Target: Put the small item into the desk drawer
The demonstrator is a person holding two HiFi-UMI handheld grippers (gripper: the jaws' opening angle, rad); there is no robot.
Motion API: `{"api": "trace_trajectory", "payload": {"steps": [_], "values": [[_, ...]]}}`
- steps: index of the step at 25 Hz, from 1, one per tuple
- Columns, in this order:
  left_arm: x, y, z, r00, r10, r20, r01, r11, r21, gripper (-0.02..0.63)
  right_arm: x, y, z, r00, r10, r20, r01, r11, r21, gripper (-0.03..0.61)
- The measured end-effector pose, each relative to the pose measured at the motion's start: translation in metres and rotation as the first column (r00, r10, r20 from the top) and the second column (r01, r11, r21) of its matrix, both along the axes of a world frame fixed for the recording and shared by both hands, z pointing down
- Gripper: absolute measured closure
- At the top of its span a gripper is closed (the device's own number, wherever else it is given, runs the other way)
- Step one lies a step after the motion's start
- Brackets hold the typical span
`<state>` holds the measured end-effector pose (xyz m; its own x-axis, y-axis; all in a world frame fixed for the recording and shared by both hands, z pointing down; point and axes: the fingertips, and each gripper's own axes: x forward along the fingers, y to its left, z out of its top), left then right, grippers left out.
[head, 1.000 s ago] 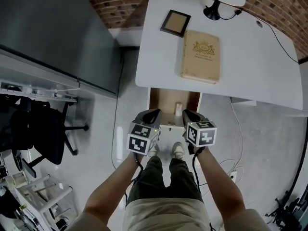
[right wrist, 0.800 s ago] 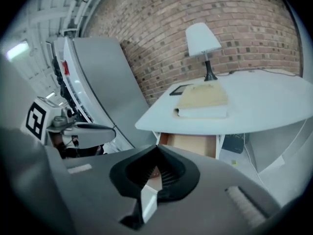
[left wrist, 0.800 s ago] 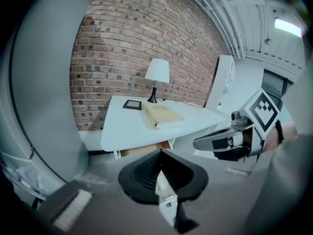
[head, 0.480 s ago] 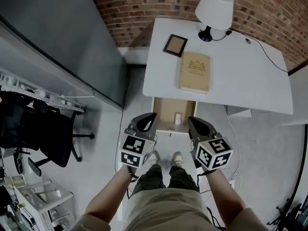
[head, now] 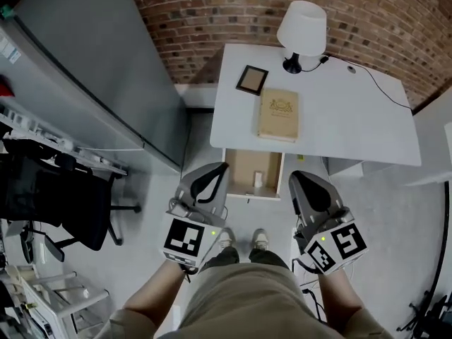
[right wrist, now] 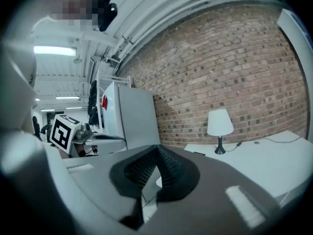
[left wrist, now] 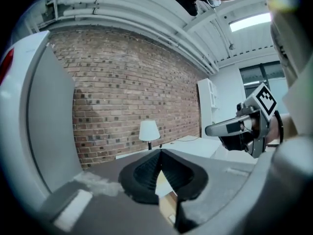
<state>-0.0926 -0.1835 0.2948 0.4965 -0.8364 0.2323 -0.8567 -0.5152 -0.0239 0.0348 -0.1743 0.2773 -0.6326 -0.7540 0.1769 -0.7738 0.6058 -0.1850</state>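
Most of the top of the head view is brick wall [head: 233, 13], w/ a big grey cabinet [head: 92, 69] down the left side. White desk [head: 353, 119] stands against the wall, right of the cabinet. Black office chair [head: 49, 203] sits at far left, well apart from the desk.

My left gripper [left wrist: 160, 152] and right gripper [right wrist: 157, 147] hang low, side by side above the floor. They're on either side of the drawer front, not touching it. Left gripper view: jaw tips pressed together, nothing between them. There's only a gap lower down, thru which I see a bit of the drawer. Right gripper view: same, tips closed on each other, empty.

Desk drawer [head: 240, 167] is pulled out toward me from under the desk's near edge, brown inside.

On the desktop, a tan book [head: 278, 115] lies flat toward the front left. White-shaded lamp [head: 302, 27] stands at the back by the wall. Dark picture frame [head: 252, 80] lies near the left edge, just beside the book's far corner.

My shoes [head: 260, 239] show on the floor between the grippers, on my side of the drawer.

Small item [head: 258, 179], pale, is inside the drawer, near its front, a bit right of centre. Can't tell what it is.
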Motion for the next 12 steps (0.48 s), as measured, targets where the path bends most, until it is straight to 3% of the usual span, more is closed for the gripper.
{"api": "trace_trajectory", "payload": {"steps": [5, 9, 12], "values": [[0.005, 0.011, -0.048, 1.0, 0.018, 0.005, -0.018, 0.994, 0.109, 0.611, 0.008, 0.014, -0.059, 0.999, 0.017, 0.043, -0.021, 0.994, 0.106, 0.575], [0.001, 0.021, -0.082, 1.0, 0.012, 0.01, -0.013, 0.986, 0.165, 0.611, 0.007, 0.026, -0.098, 0.996, -0.003, 0.09, -0.013, 0.984, 0.177, 0.575], [-0.003, 0.027, -0.097, 1.0, 0.015, 0.018, -0.018, 0.983, 0.185, 0.611, 0.004, 0.032, -0.114, 0.997, -0.011, 0.073, -0.006, 0.975, 0.222, 0.575]]}}
